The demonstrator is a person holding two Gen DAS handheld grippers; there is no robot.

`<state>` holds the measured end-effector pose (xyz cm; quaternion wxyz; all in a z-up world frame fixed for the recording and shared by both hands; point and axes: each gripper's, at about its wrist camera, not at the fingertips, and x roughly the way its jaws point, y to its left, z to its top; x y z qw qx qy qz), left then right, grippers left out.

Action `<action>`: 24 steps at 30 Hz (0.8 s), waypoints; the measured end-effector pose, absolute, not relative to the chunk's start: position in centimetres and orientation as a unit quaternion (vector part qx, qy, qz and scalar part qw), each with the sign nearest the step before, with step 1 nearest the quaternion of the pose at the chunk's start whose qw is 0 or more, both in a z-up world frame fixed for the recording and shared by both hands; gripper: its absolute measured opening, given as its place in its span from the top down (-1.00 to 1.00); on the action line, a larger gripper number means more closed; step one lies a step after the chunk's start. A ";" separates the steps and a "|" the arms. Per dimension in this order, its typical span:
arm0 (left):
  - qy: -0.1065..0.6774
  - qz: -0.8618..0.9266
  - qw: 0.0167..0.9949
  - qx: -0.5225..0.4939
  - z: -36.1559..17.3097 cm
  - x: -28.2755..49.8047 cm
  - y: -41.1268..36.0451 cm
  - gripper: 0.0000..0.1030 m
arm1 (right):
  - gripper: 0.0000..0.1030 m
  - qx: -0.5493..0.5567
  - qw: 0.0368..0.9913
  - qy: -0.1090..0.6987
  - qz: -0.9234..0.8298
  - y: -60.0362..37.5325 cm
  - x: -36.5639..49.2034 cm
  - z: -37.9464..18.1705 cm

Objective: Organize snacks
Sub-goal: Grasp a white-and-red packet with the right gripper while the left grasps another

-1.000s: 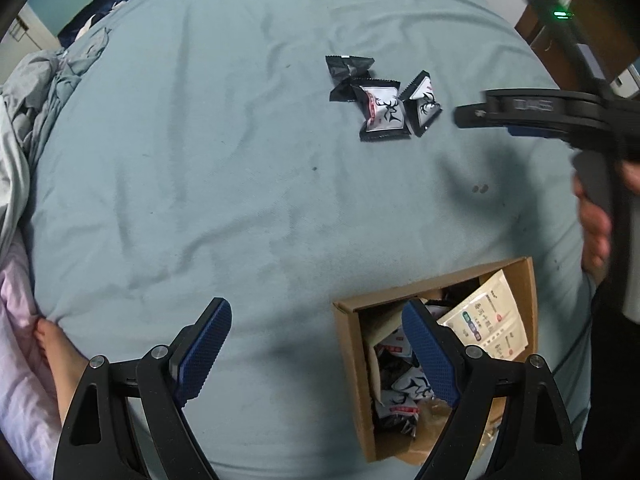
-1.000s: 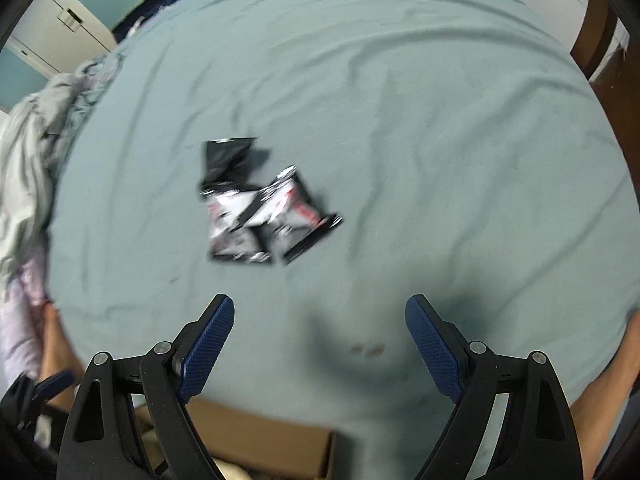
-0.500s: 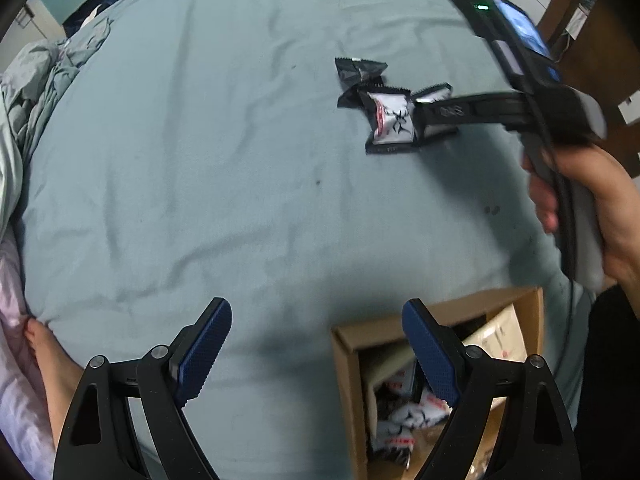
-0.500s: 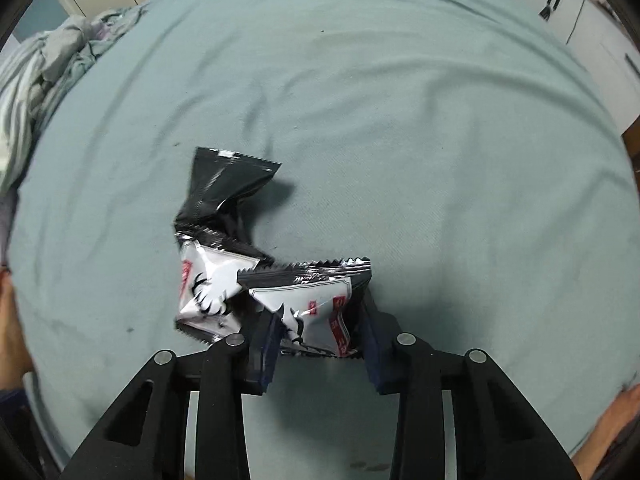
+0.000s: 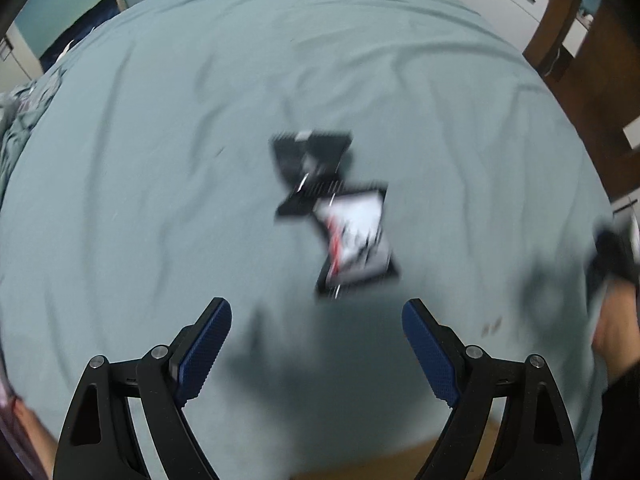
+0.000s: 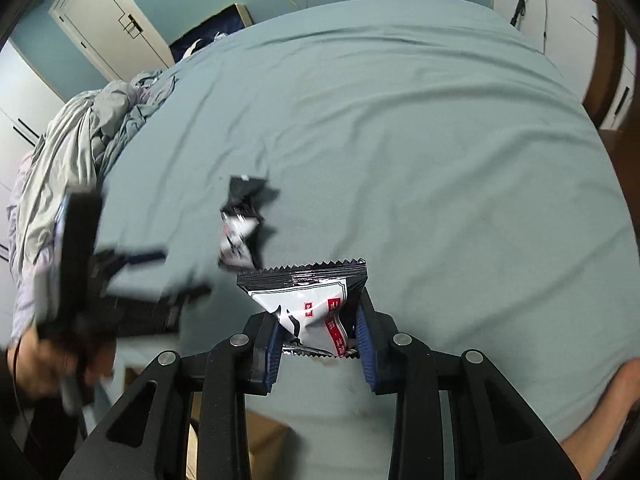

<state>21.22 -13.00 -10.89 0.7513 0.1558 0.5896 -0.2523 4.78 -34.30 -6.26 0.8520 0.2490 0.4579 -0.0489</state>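
The right gripper (image 6: pixel 320 338) pinched a black-and-white snack packet (image 6: pixel 310 304) between its fingers, lifted above the teal bed (image 6: pixel 420 152). The left gripper (image 5: pixel 316 344) had its fingers spread wide, holding nothing. Two blurred packets (image 5: pixel 340 216) lay on the bed at its twelve o'clock.

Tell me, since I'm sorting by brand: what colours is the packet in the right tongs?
White with black edges and red labels; the packet shows best in the right wrist view.
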 end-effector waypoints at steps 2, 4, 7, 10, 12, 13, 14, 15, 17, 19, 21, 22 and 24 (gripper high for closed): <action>0.594 -0.244 0.753 0.139 -11.5 22.6 -14.0 -0.72 | 0.41 0.244 0.849 0.467 -0.051 -34.5 4.6 -6.5; 0.606 -0.236 0.750 0.119 -12.2 24.1 -14.9 -0.72 | 0.41 0.243 0.846 0.472 -0.052 -34.9 3.7 -6.5; 0.610 -0.216 0.753 0.121 -12.8 25.0 -15.8 -0.72 | 0.41 0.253 0.838 0.480 -0.053 -35.7 2.7 -6.5; 0.616 -0.212 0.744 0.151 -13.5 24.7 -16.5 -0.62 | 0.41 0.254 0.836 0.484 -0.056 -36.0 2.6 -6.2; 0.628 -0.217 0.727 0.171 -14.1 24.3 -16.8 0.16 | 0.41 0.258 0.835 0.483 -0.057 -36.0 2.8 -6.1; 0.634 -0.214 0.721 0.180 -14.0 24.0 -16.6 0.38 | 0.41 0.257 0.835 0.483 -0.057 -35.8 2.9 -6.0; 0.632 -0.204 0.727 0.177 -13.1 23.5 -16.0 0.40 | 0.41 0.253 0.837 0.482 -0.057 -35.5 2.6 -5.8; 0.632 -0.202 0.731 0.162 -12.0 23.2 -15.3 0.41 | 0.41 0.243 0.840 0.482 -0.059 -35.1 2.5 -5.4; 0.633 -0.215 0.733 0.129 -9.0 22.0 -13.9 0.44 | 0.41 0.220 0.844 0.486 -0.060 -33.9 2.2 -4.9; 0.622 -0.232 0.737 0.127 -6.1 20.5 -12.8 0.44 | 0.41 0.202 0.844 0.493 -0.063 -32.9 1.8 -4.5; 0.601 -0.252 0.745 0.144 -2.4 18.1 -11.6 0.44 | 0.41 0.183 0.842 0.503 -0.062 -31.8 1.3 -3.8; 0.593 -0.259 0.747 0.153 -0.8 16.9 -11.1 0.44 | 0.41 0.173 0.843 0.506 -0.064 -31.3 1.0 -3.3; 0.586 -0.269 0.747 0.163 1.9 14.2 -9.6 0.44 | 0.41 0.157 0.844 0.508 -0.065 -30.3 0.7 -2.0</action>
